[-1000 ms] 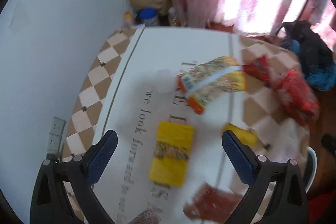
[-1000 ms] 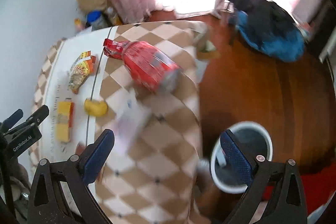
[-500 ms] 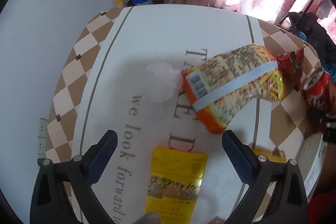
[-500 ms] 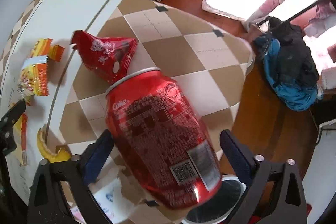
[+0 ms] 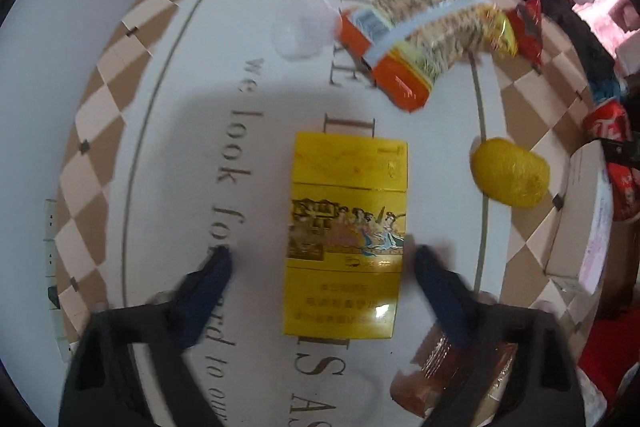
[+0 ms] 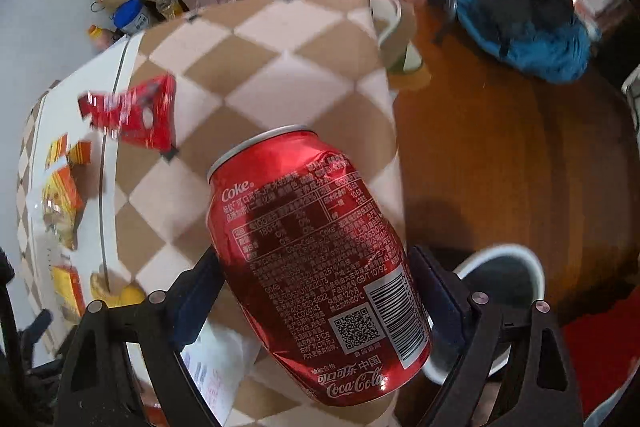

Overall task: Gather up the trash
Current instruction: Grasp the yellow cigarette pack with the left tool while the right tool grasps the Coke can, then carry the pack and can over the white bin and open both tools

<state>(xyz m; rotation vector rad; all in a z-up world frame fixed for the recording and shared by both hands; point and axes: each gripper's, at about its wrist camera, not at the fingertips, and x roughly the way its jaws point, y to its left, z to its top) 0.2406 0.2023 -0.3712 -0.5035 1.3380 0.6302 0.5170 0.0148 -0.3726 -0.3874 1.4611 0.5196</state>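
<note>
Barely begun: left gripper [image 5: 320,259] closing around yellow box [image 5: 346,235], right gripper [image 6: 316,281] straddles Coke can [image 6: 316,259] ungripped, wrappers [image 5: 432,31] still on table [image 5: 192,75].

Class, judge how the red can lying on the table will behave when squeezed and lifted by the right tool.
The can looks dented, so it is probably empty, light and easily crushed. Lying on its side, it may roll if nudged. Its glossy curved wall might slip between the pads.
</note>
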